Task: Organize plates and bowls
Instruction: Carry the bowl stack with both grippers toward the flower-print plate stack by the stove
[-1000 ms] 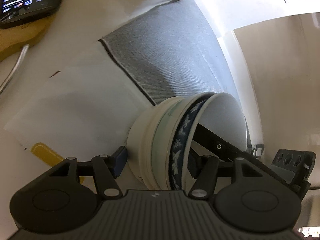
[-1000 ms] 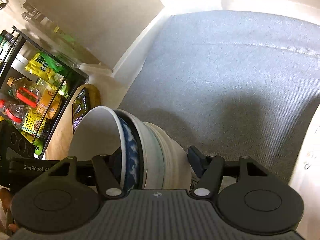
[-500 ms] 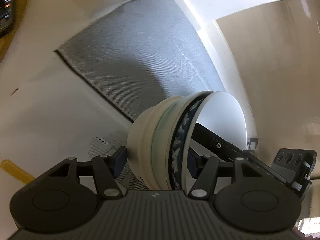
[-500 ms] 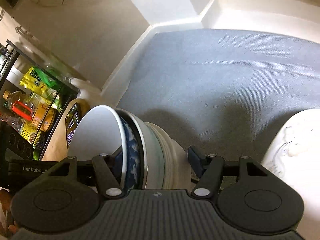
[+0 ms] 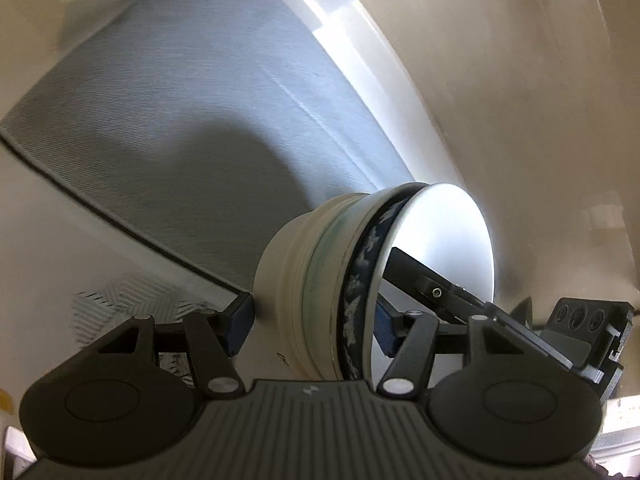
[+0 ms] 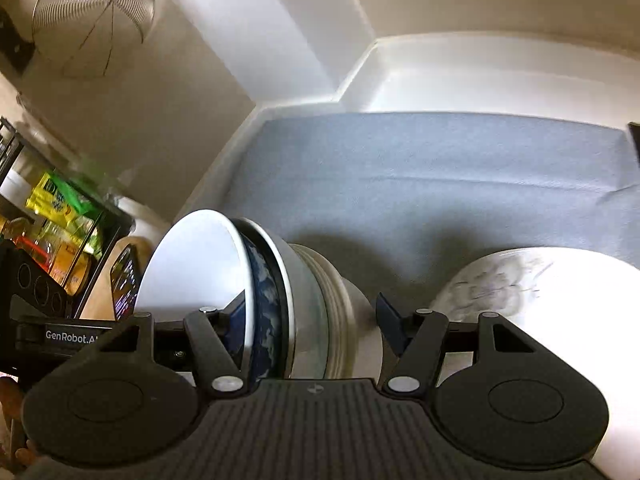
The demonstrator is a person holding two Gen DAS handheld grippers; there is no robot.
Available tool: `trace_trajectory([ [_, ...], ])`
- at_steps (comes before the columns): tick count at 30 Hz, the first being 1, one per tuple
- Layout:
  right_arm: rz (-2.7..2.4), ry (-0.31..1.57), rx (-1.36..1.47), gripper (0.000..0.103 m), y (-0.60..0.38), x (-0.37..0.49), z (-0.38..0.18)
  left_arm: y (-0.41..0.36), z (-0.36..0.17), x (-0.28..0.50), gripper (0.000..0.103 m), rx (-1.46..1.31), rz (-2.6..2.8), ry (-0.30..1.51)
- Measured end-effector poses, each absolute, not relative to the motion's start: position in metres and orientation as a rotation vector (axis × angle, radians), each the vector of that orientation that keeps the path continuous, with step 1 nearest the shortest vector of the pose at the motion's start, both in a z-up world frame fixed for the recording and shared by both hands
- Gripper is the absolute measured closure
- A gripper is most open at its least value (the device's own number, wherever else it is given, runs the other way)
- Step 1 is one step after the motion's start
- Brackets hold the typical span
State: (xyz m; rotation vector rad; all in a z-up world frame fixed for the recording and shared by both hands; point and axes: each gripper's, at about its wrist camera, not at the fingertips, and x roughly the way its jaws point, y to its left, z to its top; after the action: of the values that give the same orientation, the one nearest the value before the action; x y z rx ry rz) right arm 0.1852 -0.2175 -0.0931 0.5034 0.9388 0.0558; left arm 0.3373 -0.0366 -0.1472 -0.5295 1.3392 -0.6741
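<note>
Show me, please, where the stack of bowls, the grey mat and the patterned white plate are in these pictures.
stack of bowls (image 6: pixel 304 312), right wrist view, on the outer wall of a middle bowl.
grey mat (image 5: pixel 180 120), left wrist view, on its bare weave.
patterned white plate (image 6: pixel 540 292), right wrist view, on its upper face.

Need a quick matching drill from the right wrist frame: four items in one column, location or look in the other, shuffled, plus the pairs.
Items:
1. stack of nested bowls
2. marbled white plate
3. wire mesh strainer
4. grey mat

Descriptions:
A. hanging at upper left
B. spread flat under the dishes
C. held on its side between the jaws
D. lying at lower right

Pairs: 1-C, 2-D, 3-A, 4-B
</note>
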Motion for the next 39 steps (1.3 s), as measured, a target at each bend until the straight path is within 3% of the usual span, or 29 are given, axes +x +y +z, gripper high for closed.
trace_trajectory([
  [14,-0.087,0.852,0.514,0.039,-0.266,0.142,-0.068,-0.13,-0.143,0.35,0.038,-0.383,-0.806,1.331],
  [34,-0.366,0.863,0.688,0.042,-0.332,0.084,-0.116,-0.229,-0.165,0.324,0.04,-0.215,-0.931,1.347],
  [39,-0.357,0.865,0.681,0.041,-0.337,0.074,-0.116,-0.234,-0.161,0.315,0.028,-0.205,-0.947,1.355],
])
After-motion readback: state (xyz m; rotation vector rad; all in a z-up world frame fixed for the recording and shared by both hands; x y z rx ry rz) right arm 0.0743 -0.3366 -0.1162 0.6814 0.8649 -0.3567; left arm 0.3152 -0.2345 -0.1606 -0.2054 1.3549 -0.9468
